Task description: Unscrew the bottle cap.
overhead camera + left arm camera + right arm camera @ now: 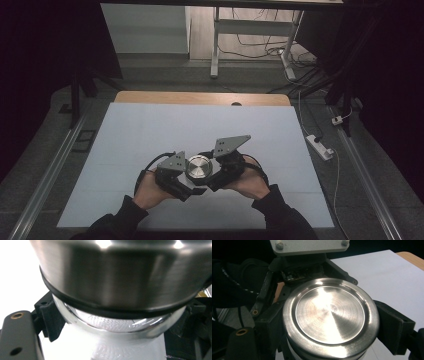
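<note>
A clear glass jar (82,320) with a round brushed-metal lid (199,167) is held over the near middle of the white table cover (150,130). My left gripper (120,326) is shut on the glass body just under the lid's black rim, one black pad on each side. My right gripper (332,330) is shut on the lid (329,312), its pads pressed on the lid's side wall to left and right. In the high view the left gripper (192,184) comes in from the lower left and the right gripper (209,175) from the right. The jar's lower part is hidden.
A wooden table edge (200,97) shows beyond the white cover. On the floor to the right lie a white power strip (320,146) and cables. A white desk frame (215,50) stands at the back. Dark curtains flank both sides.
</note>
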A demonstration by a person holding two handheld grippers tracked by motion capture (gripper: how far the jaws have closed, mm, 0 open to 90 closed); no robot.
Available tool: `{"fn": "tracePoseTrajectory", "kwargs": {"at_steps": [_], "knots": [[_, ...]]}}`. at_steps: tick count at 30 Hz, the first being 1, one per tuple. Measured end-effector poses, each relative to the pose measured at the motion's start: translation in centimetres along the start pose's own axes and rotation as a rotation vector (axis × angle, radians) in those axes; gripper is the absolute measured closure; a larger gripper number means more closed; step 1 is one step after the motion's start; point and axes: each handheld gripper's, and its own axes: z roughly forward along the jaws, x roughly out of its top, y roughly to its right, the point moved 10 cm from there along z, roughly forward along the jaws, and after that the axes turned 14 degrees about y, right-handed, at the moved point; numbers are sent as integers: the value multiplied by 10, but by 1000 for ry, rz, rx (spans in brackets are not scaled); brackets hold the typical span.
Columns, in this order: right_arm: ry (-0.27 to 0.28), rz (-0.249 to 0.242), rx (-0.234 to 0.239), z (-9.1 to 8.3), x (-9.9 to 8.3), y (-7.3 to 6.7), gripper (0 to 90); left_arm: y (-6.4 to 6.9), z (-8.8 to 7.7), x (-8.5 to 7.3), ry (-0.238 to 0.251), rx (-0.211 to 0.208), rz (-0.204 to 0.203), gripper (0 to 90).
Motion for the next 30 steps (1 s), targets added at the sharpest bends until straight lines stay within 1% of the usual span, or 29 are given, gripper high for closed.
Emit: {"fn": "tracePoseTrajectory", "kwargs": {"at_steps": [3,4,5,6,7,8,10,12,13,15,16,17,19,20,23,24,26,28,30], "knots": [[5,2,22,-1,0,0,182,0,0,0,2,1,1,154],[10,18,26,-1,0,0,180,-1,0,0,1,9,0,154],[8,30,18,-1,-1,1,177,-2,1,0,2,21,-2,154],[7,40,-1,-1,-1,3,153,-4,1,0,2,32,-3,154],[6,44,-30,0,0,5,84,-5,0,-1,2,45,-7,154],[2,57,-64,0,1,7,51,-7,0,-1,0,64,-13,154],[-5,70,-115,0,2,10,24,-11,-1,-2,-5,100,-23,154],[-8,82,-148,1,2,9,20,-15,-1,-2,-4,133,-33,154],[-16,84,-177,2,2,10,21,-16,-1,-2,-7,153,-33,154],[-28,72,-234,5,1,11,38,-19,-1,-2,-17,188,-26,154],[-25,68,-261,6,1,11,48,-20,-1,-2,-21,203,-24,154],[-21,75,-289,8,1,12,61,-20,0,-2,-24,220,-28,154],[-13,95,-337,10,0,13,89,-21,0,-2,-30,244,-32,154],[-8,94,-355,10,1,14,105,-21,0,-2,-32,250,-33,154],[0,69,-376,10,1,15,182,-19,0,-1,-29,244,-28,154],[6,66,-372,10,1,15,182,-19,0,-1,-29,238,-27,154],[0,65,-349,8,1,14,184,-18,0,0,-23,216,-25,154],[-8,40,-311,8,2,12,185,-15,0,0,-16,183,-21,154],[-15,20,-264,6,3,10,186,-13,0,1,-9,146,-21,154]]}}
